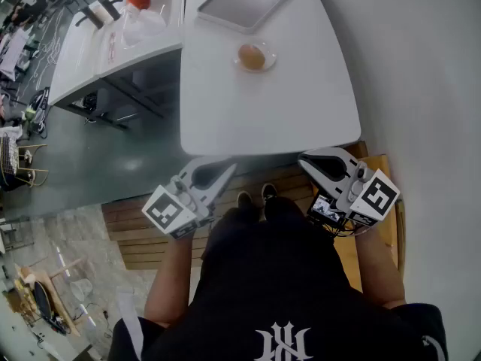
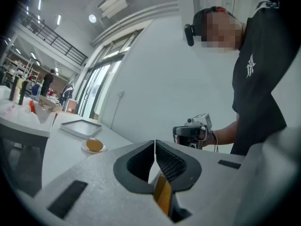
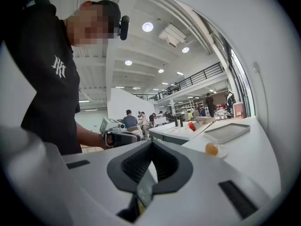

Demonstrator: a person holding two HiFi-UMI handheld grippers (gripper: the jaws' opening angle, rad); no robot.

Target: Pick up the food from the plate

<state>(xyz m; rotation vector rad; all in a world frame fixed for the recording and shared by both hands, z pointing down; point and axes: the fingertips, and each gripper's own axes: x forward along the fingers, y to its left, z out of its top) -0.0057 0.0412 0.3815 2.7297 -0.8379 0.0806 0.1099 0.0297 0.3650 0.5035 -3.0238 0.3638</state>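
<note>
Two empty tools held short of the white worktop (image 1: 301, 111)
Both hands hold their tools about level at its near edge; left tool (image 1: 225, 169) and right tool (image 1: 310, 159) each have jaws pressed together on nothing. One round orange food (image 1: 252, 56) sits on one small plate (image 1: 268, 64) beside one grey tray (image 1: 244, 1), well apart from both tools

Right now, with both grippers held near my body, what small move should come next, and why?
Probably swing the right gripper forward toward the food on its plate. Its jaws are shut and empty, it points sideways toward the left gripper, and the food lies far across the table.
</note>
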